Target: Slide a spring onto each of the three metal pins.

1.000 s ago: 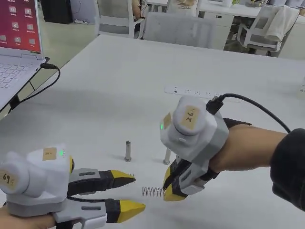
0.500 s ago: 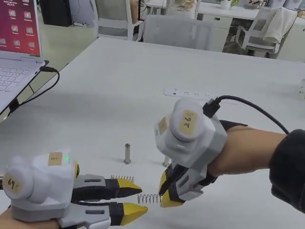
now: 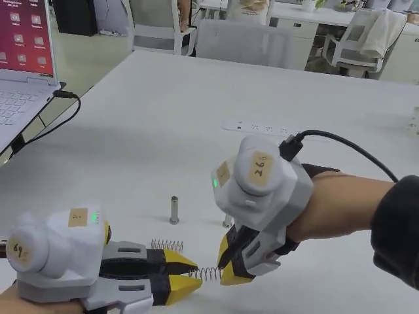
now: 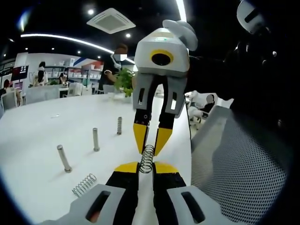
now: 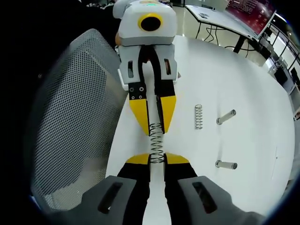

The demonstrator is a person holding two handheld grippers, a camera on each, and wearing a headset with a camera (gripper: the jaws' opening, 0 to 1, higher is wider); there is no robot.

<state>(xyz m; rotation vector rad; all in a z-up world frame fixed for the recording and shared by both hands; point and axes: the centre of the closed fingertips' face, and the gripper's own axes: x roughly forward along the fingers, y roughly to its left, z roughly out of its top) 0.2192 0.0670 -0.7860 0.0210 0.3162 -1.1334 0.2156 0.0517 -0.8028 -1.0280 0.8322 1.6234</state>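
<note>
A thin spring (image 3: 207, 273) hangs level between my two grippers, just above the white table (image 3: 163, 131). My right gripper (image 3: 228, 267) is shut on one end and my left gripper (image 3: 186, 273) on the other. The same spring (image 4: 147, 158) runs from my left jaws to the right gripper (image 4: 150, 139) facing them. In the right gripper view the spring (image 5: 156, 140) leads to the left gripper (image 5: 153, 116). A second spring (image 3: 167, 244) lies loose on the table. One pin (image 3: 174, 209) stands upright, another (image 3: 227, 222) is half hidden. Three pins (image 4: 95, 139) stand in a row; the farthest (image 4: 119, 125) looks ribbed.
An open laptop (image 3: 19, 65) sits at the far left with its black cable (image 3: 62, 118) trailing over the table. A white power strip (image 3: 262, 127) lies beyond the pins. Chairs (image 3: 242, 39) stand along the far edge. The right gripper's black cable (image 3: 353, 154) arcs over the person's sleeve.
My left gripper has moved right and its jaws have closed onto the free end of the spring that the right gripper holds. The spring now hangs between both grippers.
</note>
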